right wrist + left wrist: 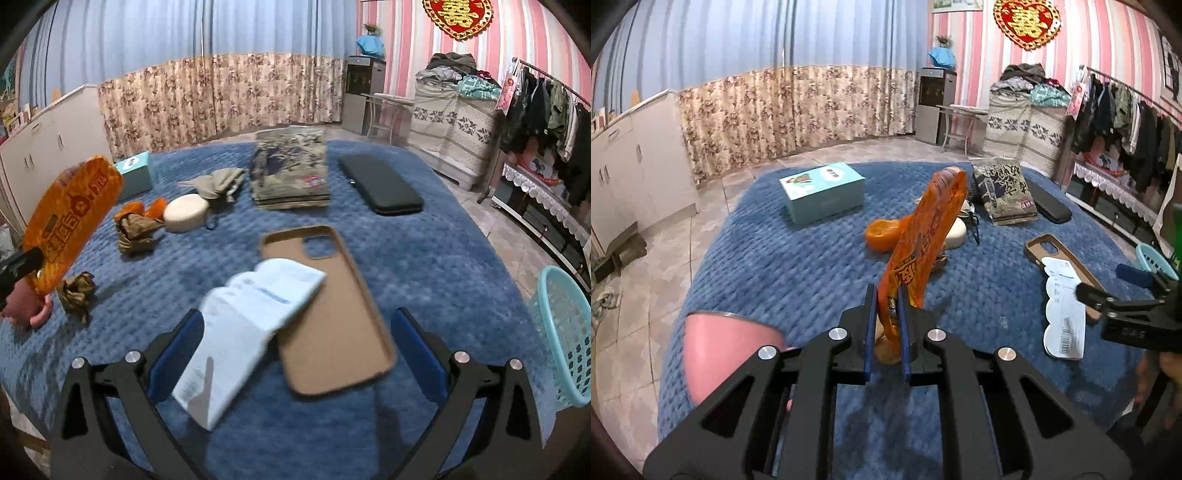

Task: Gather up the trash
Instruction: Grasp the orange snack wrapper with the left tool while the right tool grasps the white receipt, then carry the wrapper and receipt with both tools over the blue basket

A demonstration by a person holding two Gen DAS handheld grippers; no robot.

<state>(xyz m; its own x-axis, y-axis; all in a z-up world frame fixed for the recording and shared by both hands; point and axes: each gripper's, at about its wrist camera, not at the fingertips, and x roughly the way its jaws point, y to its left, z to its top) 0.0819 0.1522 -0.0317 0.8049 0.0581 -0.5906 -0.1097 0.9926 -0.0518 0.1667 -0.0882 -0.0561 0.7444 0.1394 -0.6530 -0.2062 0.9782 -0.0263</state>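
The orange wrapper [923,236] is the piece of trash in hand now: the left claw [887,325] is closed on its lower end and holds it up above the blue quilted surface [775,266]. It looks like thin plastic film, very light and soft, so it bends over at the top and will probably flap; a firm pinch near one end, as here, seems enough. The film may be slippery, I think.

The white paper slip [243,325] lies partly on the brown phone case [332,314], between the wide-open fingers of the right claw [295,354], which touch nothing. It is flat and thin, so it is best pinched at the free edge that lies off the case.

Two crumpled brown papers [77,291] and orange peel [882,232] lie well to the left. The turquoise basket [565,336] is cut off by the edge of the picture. The slip is blurred and its print cannot be read.
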